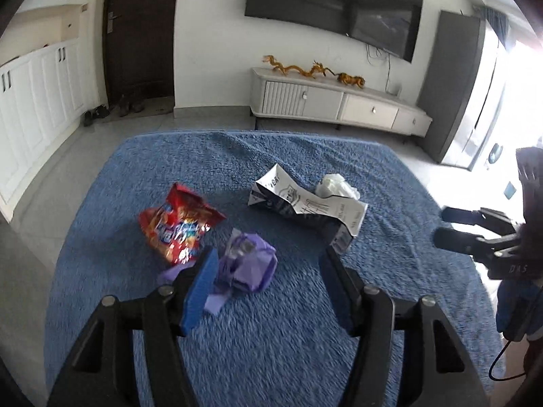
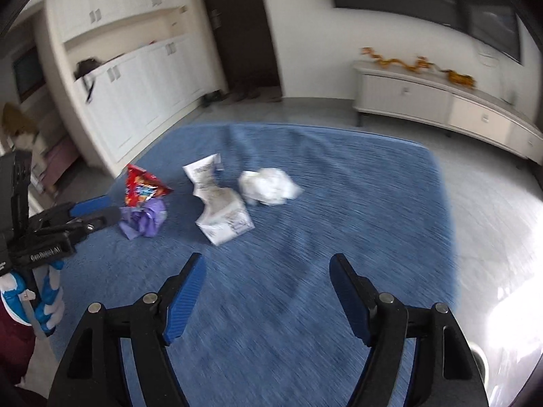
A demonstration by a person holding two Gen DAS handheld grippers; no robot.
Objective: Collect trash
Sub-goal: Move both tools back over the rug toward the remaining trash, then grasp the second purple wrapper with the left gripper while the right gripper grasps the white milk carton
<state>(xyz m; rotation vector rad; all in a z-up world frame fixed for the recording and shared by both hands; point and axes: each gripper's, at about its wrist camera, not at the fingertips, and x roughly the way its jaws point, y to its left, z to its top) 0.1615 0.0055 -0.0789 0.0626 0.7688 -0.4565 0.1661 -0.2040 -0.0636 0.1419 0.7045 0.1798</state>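
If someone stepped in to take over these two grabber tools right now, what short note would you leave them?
Left gripper: open, empty, just short of the purple wrapper.
Right gripper: open, empty, over bare blue cloth.
Trash, all lying loose on the cloth: red snack bag beside the purple wrapper, crushed white carton in the middle, crumpled white tissue beyond it.
Done: nothing is held; no bin is in view.
Left: all four pieces. The purple wrapper looks the likeliest first pick for the left gripper.
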